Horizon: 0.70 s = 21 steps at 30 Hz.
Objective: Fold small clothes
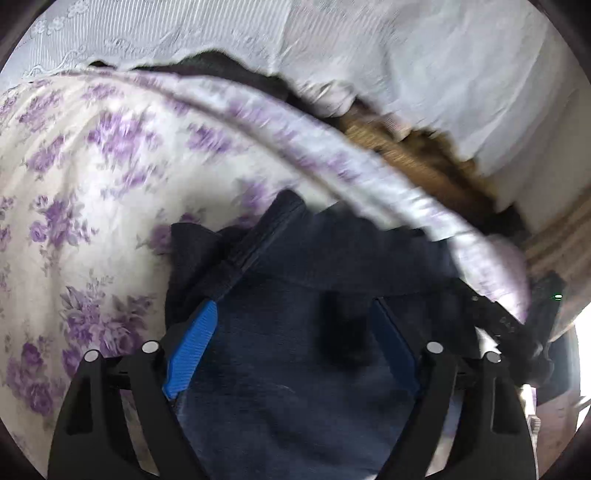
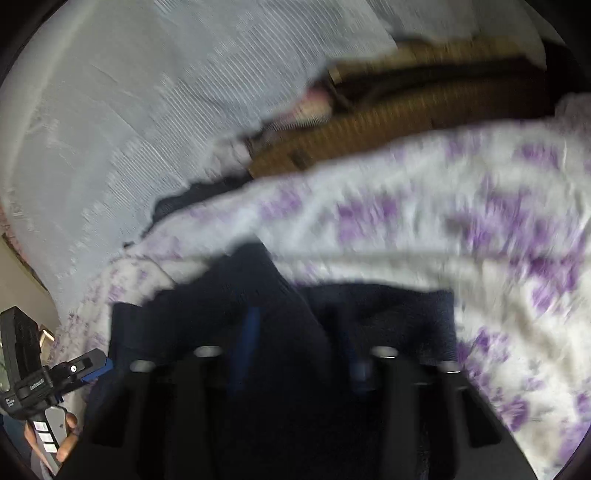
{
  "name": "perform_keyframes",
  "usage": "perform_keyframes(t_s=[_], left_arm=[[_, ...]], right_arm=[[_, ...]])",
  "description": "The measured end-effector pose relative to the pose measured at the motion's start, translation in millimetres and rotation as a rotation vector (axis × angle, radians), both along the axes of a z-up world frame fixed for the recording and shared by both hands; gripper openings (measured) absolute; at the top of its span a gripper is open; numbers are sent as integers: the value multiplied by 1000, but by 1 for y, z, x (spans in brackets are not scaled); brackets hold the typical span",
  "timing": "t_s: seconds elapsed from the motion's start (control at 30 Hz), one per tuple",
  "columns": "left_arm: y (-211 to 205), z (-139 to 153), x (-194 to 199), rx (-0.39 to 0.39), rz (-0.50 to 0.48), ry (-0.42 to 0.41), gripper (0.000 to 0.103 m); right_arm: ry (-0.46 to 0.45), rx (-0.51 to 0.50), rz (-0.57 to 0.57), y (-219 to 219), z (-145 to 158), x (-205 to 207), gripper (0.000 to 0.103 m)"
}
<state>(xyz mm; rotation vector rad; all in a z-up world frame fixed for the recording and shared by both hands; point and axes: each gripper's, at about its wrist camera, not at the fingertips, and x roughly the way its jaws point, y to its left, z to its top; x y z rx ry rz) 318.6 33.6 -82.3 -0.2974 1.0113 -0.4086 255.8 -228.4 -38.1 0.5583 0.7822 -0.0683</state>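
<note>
At the bottom of the left wrist view, the left tool [image 1: 293,314] has its blue fingers [image 1: 192,347] spread apart over a dark navy garment [image 1: 295,369], nothing pinched. Bottom centre of the right wrist view, the right tool [image 2: 295,332] is blurred against the same navy cloth; grip state can't be told. The garment lies on a white bedsheet with purple flowers [image 1: 92,177]. Farther up, a brown ribbed cloth [image 2: 369,129], then a white lace curtain [image 1: 184,33] along the top.
</note>
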Motion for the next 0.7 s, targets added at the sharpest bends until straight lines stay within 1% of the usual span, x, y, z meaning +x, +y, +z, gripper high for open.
perform_keyframes(t_s=[0.03,0.07,0.1,0.13,0.17,0.2,0.23,0.27,0.3,0.33,0.37,0.4,0.43,0.47,0.5,0.53,0.57,0.6,0.63,0.67,0.7], left_arm=[[-1,-2,0,23,7,-8,72],[-2,-1,-2,50,15,-23,70],[-6,2,-6,106,30,-50,68],[-8,4,-9,153,51,-76,67],[-9,5,-12,186,68,-93,67],[-10,7,-17,202,72,-101,67],[-10,9,-19,198,72,-101,67],[-11,14,-22,191,74,-107,67],[-12,23,-29,173,63,-131,68],[-15,31,-35,154,40,-160,72],[-22,40,-41,143,8,-193,75],[-27,45,-45,146,-13,-215,81],[-35,46,-50,165,-32,-237,87],[-42,45,-52,193,-41,-248,87],[-50,37,-52,245,-47,-243,87],[-56,30,-46,274,-47,-226,87],[-60,18,-40,310,-41,-193,88],[-60,-3,-30,333,-33,-127,92],[-61,-7,-29,337,-27,-134,94],[-65,-3,-33,368,-24,-170,94],[-67,0,-37,389,-23,-189,93]], right_arm=[[-5,21,-4,-4,-3,-2,15],[-11,49,-9,-10,-2,-5,12],[-15,37,-17,-12,0,-8,12],[-16,1,-24,-12,2,-10,12],[-11,-13,-20,-12,0,-10,12],[-10,-4,-23,-13,-1,-11,11],[-18,1,-37,-15,1,-14,12],[-34,-23,-75,-15,7,-21,13],[-61,-67,-105,-13,18,-30,14],[-102,-95,-97,-8,29,-37,15],[-151,-98,-50,2,42,-43,15],[-179,-85,-2,11,50,-44,15],[-196,-73,45,22,55,-43,15],[-201,-74,116,42,57,-38,15],[-190,-87,154,54,54,-34,20],[-155,-121,212,71,45,-27,25],[-114,-154,236,81,36,-20,34],[-27,-202,260,90,17,-11,37],[26,-210,278,93,4,-5,37],[12,-174,269,87,7,-4,36],[10,-167,260,82,9,-6,36]])
